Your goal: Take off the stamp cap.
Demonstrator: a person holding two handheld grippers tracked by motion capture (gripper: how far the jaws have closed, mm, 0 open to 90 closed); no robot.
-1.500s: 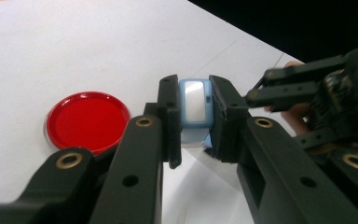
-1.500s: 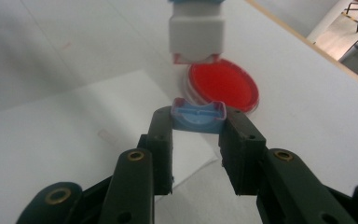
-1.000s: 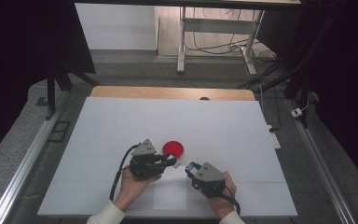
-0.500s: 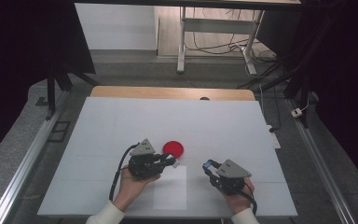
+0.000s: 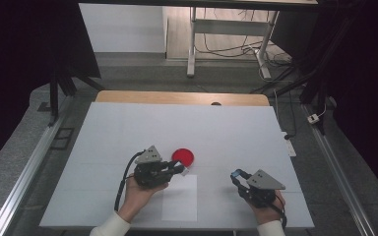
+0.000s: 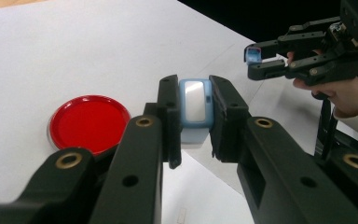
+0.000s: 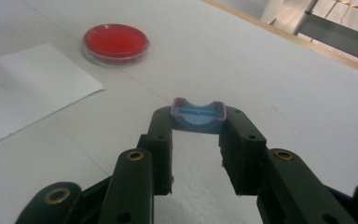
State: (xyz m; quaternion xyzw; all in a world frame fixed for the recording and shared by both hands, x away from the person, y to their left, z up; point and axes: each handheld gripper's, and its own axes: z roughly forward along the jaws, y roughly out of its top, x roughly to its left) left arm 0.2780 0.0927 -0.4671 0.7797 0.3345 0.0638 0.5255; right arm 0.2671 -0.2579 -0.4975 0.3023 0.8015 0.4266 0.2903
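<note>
From the high view, the left tool (image 5: pixel 179 168) lies low over the near middle of the white counter (image 5: pixel 128 128), held in the person's left hand (image 5: pixel 139 194), its tip just beside a red round dish (image 5: pixel 183 157) and clamped on a small pale blue piece that is too small here to make out. A white sheet of paper (image 5: pixel 179 197) lies flat on the counter just in front of that tool. The right tool (image 5: pixel 236 175) sits well apart to the right, near the counter's near edge, with a small blue piece at its tip. In the left gripper view, the two black jaws are pressed against the sides of a light blue case body (image 6: pixel 195 109) with a pale, glossy face, held upright between them above the counter; the red dish (image 6: pixel 89 122) rests on the counter to the left of the jaws, near but apart from them. The right tool (image 6: pixel 255 60) shows farther off at upper right, gripping its own blue piece. In the right gripper view, the jaws are clamped on a blue cap (image 7: pixel 198 115) with a curved notch in its top edge, held clear of the counter, while the red dish (image 7: pixel 116 42) and the paper (image 7: pixel 28 84) lie beyond at upper left.
</note>
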